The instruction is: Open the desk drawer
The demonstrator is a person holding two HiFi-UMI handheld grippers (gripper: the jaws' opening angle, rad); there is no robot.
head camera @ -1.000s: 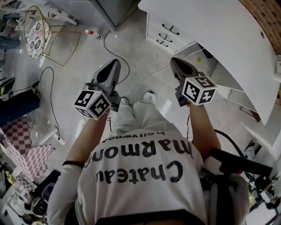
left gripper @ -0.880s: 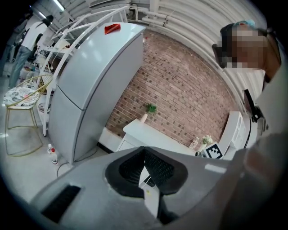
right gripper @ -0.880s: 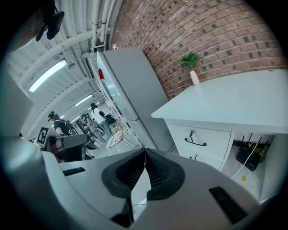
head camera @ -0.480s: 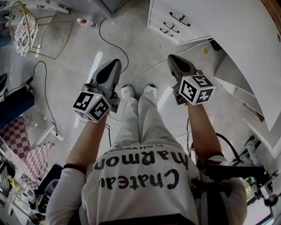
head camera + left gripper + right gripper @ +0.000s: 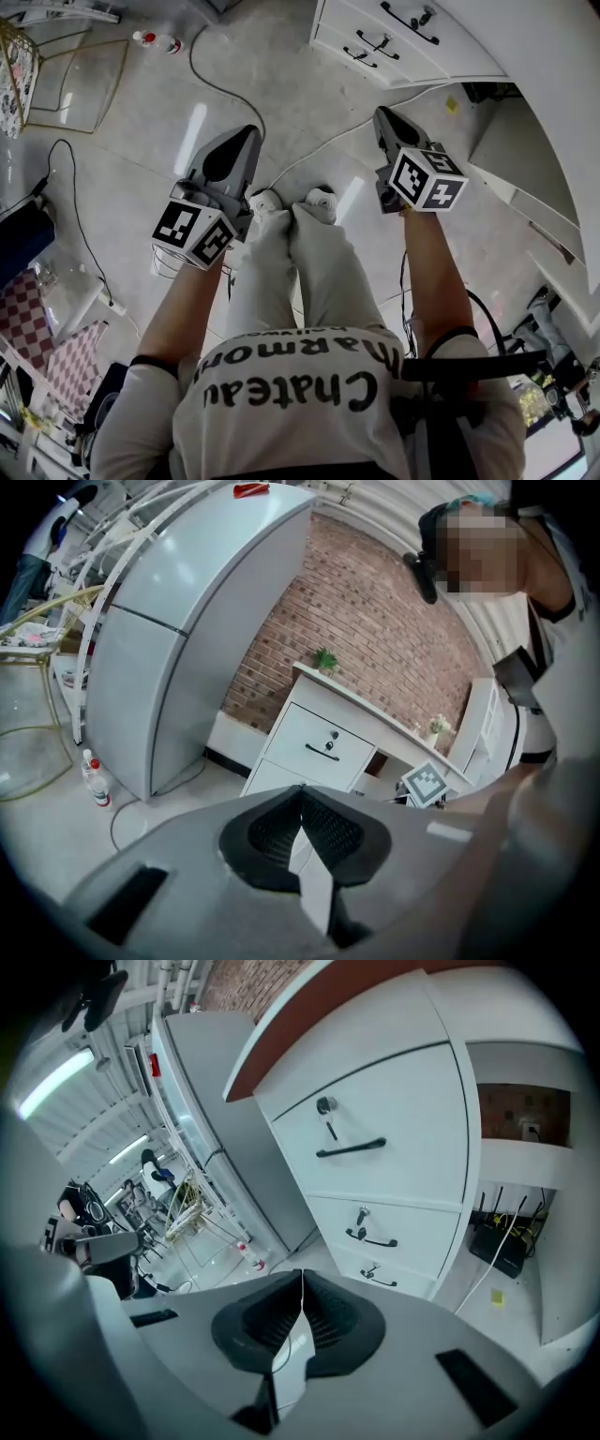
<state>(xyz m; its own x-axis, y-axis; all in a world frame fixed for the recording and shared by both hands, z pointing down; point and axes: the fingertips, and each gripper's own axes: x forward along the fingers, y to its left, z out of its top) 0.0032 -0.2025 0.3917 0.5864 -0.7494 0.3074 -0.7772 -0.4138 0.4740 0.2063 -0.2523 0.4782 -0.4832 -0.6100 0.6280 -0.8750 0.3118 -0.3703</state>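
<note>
The right gripper [image 5: 301, 1277] has its jaws pressed together with nothing between them. It points slightly downward at the drawer stack of the white bench [image 5: 403, 1016]. The top drawer [image 5: 394, 1119] is fully shut, with a black bar handle [image 5: 352, 1147] and a key lock [image 5: 325, 1105] above it. The two shallower drawers [image 5: 394, 1227] below it are also shut, each with a small black handle. The gripper is well apart from the drawer fronts and touches none of them.

The left gripper [image 5: 301, 791] is likewise closed and empty, its tips meeting. It looks toward the same bench from farther left, with a grey refrigerator [image 5: 178, 621] on the left and a brick wall [image 5: 375, 611] behind. A small green plant [image 5: 325, 658] stands on the bench top.

In the head view both grippers are held out over the pale floor [image 5: 141, 141], one on each side of the person's legs. The person's white shoes [image 5: 267, 201] show between them. A spray bottle [image 5: 155, 40] is on the floor near a loose cable [image 5: 220, 84]. A black box [image 5: 497, 1249] with cords sits in the bench's knee space.
</note>
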